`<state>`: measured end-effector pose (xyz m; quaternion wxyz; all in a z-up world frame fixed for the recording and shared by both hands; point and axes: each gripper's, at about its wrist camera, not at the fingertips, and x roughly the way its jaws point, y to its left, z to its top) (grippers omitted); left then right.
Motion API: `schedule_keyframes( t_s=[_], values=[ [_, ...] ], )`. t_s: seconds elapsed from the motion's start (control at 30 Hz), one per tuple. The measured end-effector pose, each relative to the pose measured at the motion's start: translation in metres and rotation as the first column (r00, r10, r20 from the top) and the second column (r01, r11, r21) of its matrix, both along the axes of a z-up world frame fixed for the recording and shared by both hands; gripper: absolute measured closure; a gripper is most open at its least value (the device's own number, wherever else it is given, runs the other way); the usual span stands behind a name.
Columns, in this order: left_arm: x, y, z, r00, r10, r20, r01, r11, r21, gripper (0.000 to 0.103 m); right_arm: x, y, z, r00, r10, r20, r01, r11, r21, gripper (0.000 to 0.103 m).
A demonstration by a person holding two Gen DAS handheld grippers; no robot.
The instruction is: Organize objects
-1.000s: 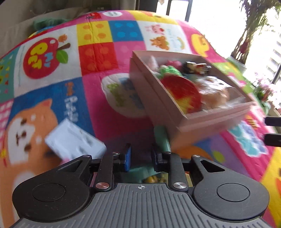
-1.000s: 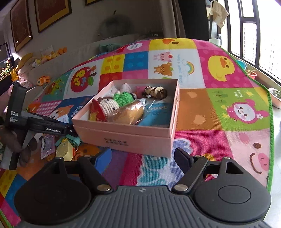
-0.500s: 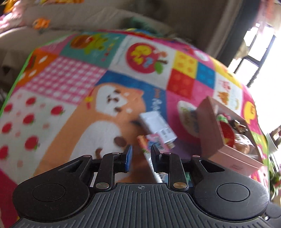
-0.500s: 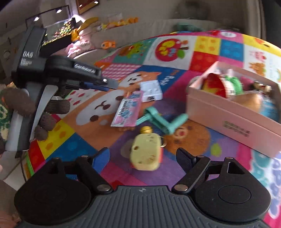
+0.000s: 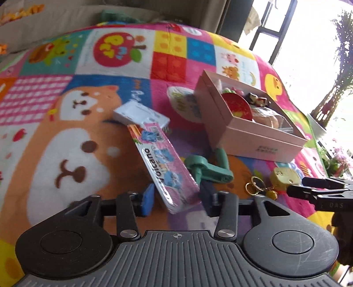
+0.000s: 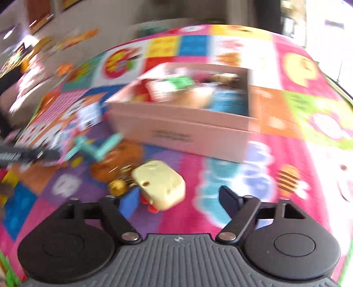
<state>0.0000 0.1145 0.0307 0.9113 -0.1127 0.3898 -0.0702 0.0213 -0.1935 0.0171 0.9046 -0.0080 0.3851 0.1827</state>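
Note:
A pink open box (image 5: 253, 141) holding several toys sits on the colourful play mat; it also shows, blurred, in the right wrist view (image 6: 181, 130). My left gripper (image 5: 176, 199) is open, its fingers either side of the near end of a pink flat packet (image 5: 165, 163). Beside the packet lie a white box (image 5: 141, 114) and a green plastic handle piece (image 5: 209, 167). My right gripper (image 6: 178, 198) is open, with a yellow toy keychain (image 6: 161, 183) between its fingers. The keychain also shows in the left wrist view (image 5: 284, 177), with its gold rings (image 5: 256, 187).
The play mat (image 5: 66, 132) covers the floor. A sofa (image 5: 66, 19) runs along the far edge. Windows and potted plants (image 5: 331, 92) stand at the right. The right gripper's tips (image 5: 308, 187) show at the right edge of the left wrist view.
My left gripper has opened and come down onto the pink packet. My right gripper has swung right and closed in on the yellow keychain; its view is motion-blurred.

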Motion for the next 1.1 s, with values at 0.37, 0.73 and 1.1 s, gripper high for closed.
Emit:
schedule_keyframes(
  t_s=[0.37, 0.73, 1.1],
  values=[
    [0.044, -0.006, -0.003, 0.990, 0.138, -0.027, -0.139, 0.987, -0.076, 0.046, -0.006, 0.009, -0.016, 0.998, -0.012, 0.066, 0.017, 0.998, -0.064, 0.004],
    [0.090, 0.007, -0.008, 0.962, 0.274, 0.020, -0.272, 0.960, -0.061, 0.045, -0.004, 0.014, -0.018, 0.998, -0.001, 0.060, 0.006, 0.996, -0.085, 0.000],
    [0.083, 0.003, -0.010, 0.976, 0.217, 0.031, -0.217, 0.976, -0.005, 0.047, -0.004, 0.013, -0.018, 0.998, 0.000, 0.059, 0.005, 0.996, -0.085, 0.000]
  ],
)
